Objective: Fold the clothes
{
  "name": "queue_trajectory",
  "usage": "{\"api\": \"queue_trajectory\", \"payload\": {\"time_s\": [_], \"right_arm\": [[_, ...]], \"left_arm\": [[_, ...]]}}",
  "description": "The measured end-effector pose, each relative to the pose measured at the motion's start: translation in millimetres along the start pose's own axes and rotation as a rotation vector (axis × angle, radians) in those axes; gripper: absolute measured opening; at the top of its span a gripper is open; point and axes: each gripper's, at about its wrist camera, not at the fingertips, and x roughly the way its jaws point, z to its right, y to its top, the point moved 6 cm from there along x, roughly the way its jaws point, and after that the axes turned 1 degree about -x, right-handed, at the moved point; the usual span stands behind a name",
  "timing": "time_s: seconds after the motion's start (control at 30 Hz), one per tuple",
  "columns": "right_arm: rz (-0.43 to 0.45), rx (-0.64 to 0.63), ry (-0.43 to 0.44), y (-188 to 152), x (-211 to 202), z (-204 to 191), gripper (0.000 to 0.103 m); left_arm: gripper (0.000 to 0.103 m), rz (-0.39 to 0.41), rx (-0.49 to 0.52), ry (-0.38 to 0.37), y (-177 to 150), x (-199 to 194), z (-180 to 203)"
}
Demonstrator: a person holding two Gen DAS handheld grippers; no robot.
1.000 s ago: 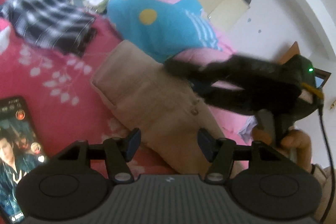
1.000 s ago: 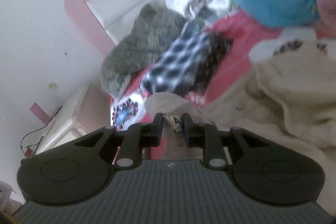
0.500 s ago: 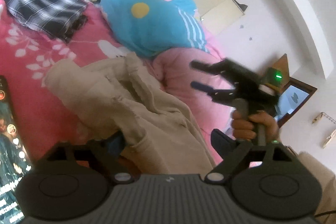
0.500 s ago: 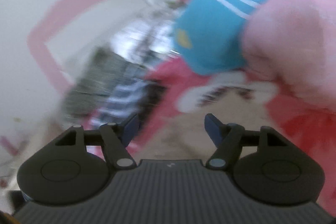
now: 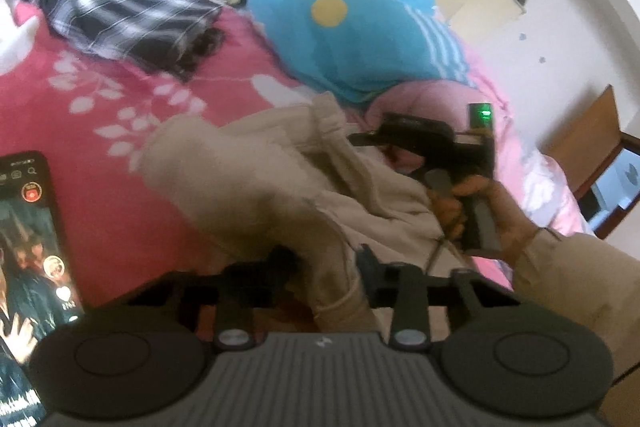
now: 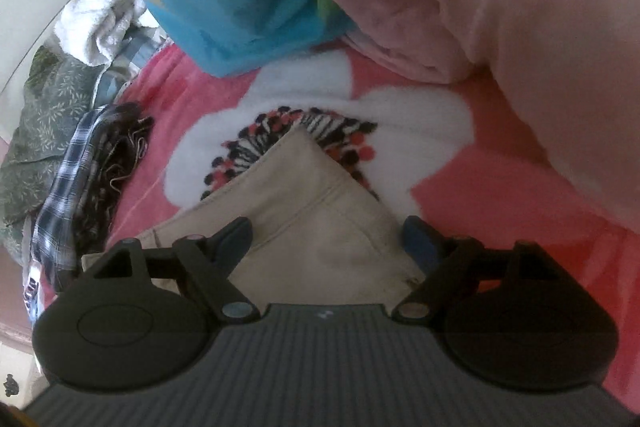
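On the pink floral bedspread (image 6: 500, 211), the beige trousers (image 5: 256, 179) are lying half folded. The left gripper (image 5: 326, 265), having just been closing, is pinching a near fold of them. The right gripper (image 6: 328, 239), having just been opening, is hovering wide over their far corner and is gripping nothing; I judge it next needs to lower and close there.

A home bedroom: a bed (image 5: 120, 99) under a pink flowered blanket, strewn with clothes (image 5: 120, 7), a blue pillow (image 5: 352, 39) and a phone (image 5: 28, 227).

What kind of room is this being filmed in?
Most likely a bedroom at home. The work happens on a bed with a pink flowered blanket, a blue cushion lies on it, and loose clothes, such as a checked shirt, are scattered about.
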Motion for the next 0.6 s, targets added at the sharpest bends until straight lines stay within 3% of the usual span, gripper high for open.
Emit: {"api": "queue_trajectory", "payload": {"time_s": [0.03, 0.1, 0.23, 0.43, 0.6], "right_arm": [[-0.004, -0.014, 0.007, -1.0, -1.3, -1.9, 0.081], [-0.027, -0.060, -0.016, -5.9, -3.4, -7.4, 0.065], [-0.044, -0.113, -0.099, -14.9, -14.4, -15.0, 0.014], [0.091, -0.226, -0.136, -10.8, -56.2, -55.0, 0.008], [0.220, -0.295, -0.161, 12.1, -88.0, -83.1, 0.008]], "left_arm": [[0.018, 0.001, 0.000, 0.007, 0.2, 0.3, -1.2], [0.014, 0.007, 0.006, 0.019, 0.1, 0.6, -2.1], [0.010, 0.045, 0.036, 0.041, 1.1, -2.1, 0.2], [0.009, 0.126, 0.071, 0.067, 8.6, -11.8, 4.8], [0.008, 0.271, 0.108, 0.136, 31.4, -29.4, 7.2]]}}
